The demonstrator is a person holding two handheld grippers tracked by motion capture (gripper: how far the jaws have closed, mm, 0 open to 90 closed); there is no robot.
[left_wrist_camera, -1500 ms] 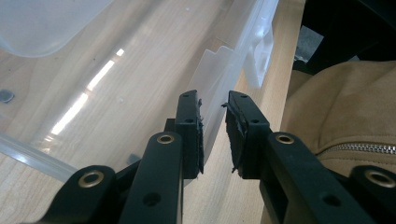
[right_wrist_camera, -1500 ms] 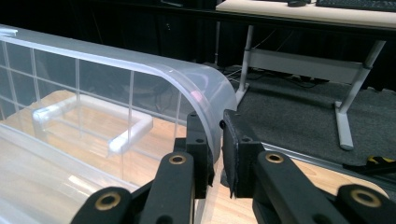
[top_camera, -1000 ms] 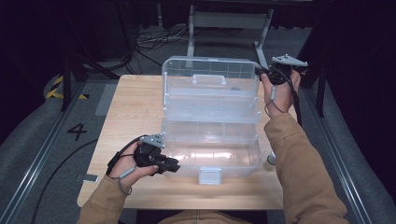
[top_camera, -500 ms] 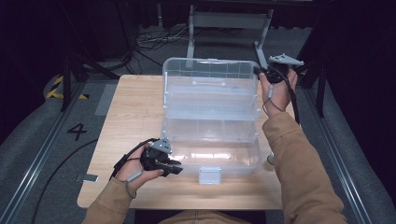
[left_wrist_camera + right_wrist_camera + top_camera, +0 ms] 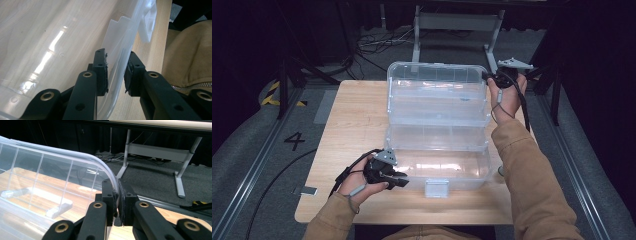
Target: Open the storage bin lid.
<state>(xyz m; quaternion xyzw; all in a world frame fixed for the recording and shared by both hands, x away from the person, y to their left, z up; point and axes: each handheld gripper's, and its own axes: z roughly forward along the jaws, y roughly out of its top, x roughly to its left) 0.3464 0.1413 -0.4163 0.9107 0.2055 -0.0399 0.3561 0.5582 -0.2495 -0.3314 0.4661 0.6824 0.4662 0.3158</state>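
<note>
Wooden table (image 5: 347, 125) stood in dark room, grey floor around. Clear box (image 5: 437, 130) sat at table centre, lid (image 5: 437, 82) raised at 12 o'clock. Right gripper (image 5: 117, 195) pinched lid's rim corner, at 2 o'clock. Left gripper (image 5: 116, 72) straddled box's front wall at 7 o'clock, jaws slightly spread, near latch (image 5: 436, 187).

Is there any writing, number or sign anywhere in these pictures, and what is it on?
"4": a black numeral on the grey floor left of the table.
Yellow and black striped tape on that floor, farther back: a marking without words.
The clear plastic box bears no readable label.
</note>
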